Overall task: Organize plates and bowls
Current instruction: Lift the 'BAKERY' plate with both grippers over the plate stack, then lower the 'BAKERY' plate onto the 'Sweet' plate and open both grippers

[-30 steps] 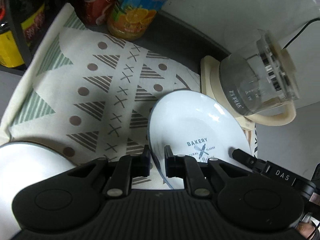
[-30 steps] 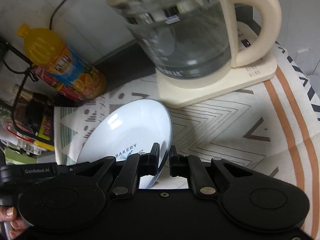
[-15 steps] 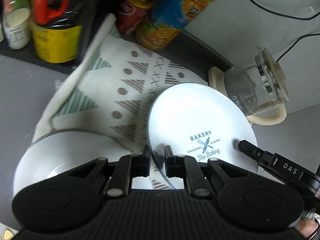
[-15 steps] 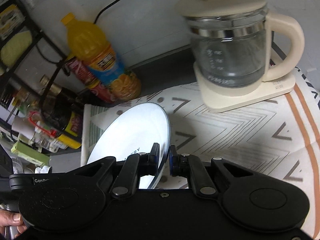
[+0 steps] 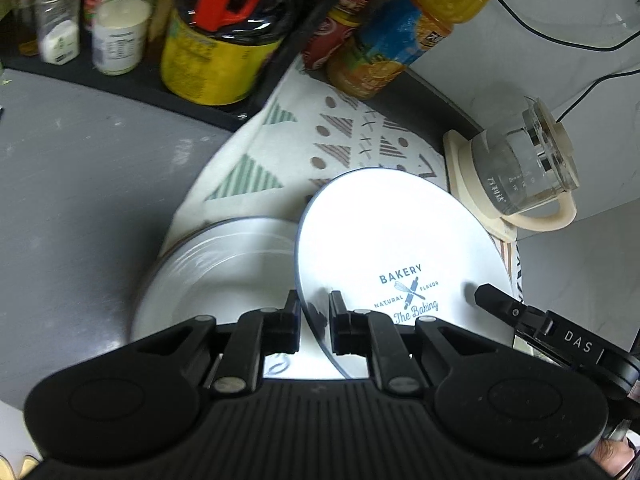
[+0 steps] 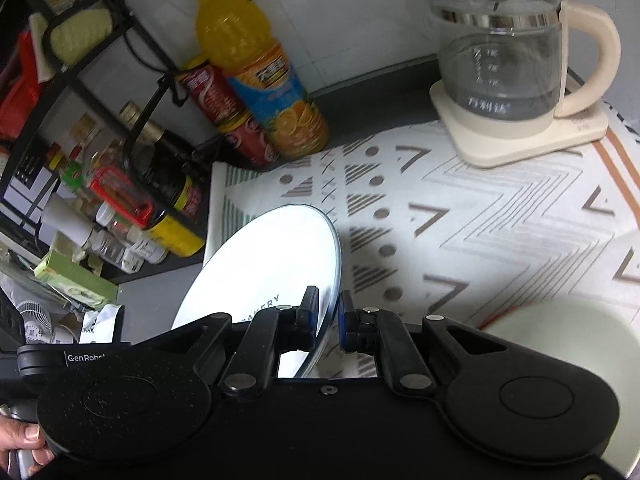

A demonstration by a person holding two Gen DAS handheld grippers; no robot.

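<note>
White plate (image 5: 384, 248) pinched by two grippers, raised off the patterned mat (image 6: 460, 216).

Clamped at opposite rim edges by the left gripper (image 5: 314, 322) and right gripper (image 6: 329, 320), probably to keep it level and steady; tilted above a second plate (image 5: 208, 276), likely for stacking. Pale bowl (image 6: 576, 340) near the right gripper, blurred. Kettle (image 6: 508, 60) and juice bottle (image 6: 256, 64) well apart.

Left wrist view: lower rim of printed plate (image 5: 384, 256) hidden behind left gripper (image 5: 314, 322); shelf jars (image 5: 116, 32) upper left blurred, cut by frame top. Right wrist view: plate print mostly covered by right gripper (image 6: 329, 320); bowl (image 6: 576, 344) lower right blurred, cropped.
</note>
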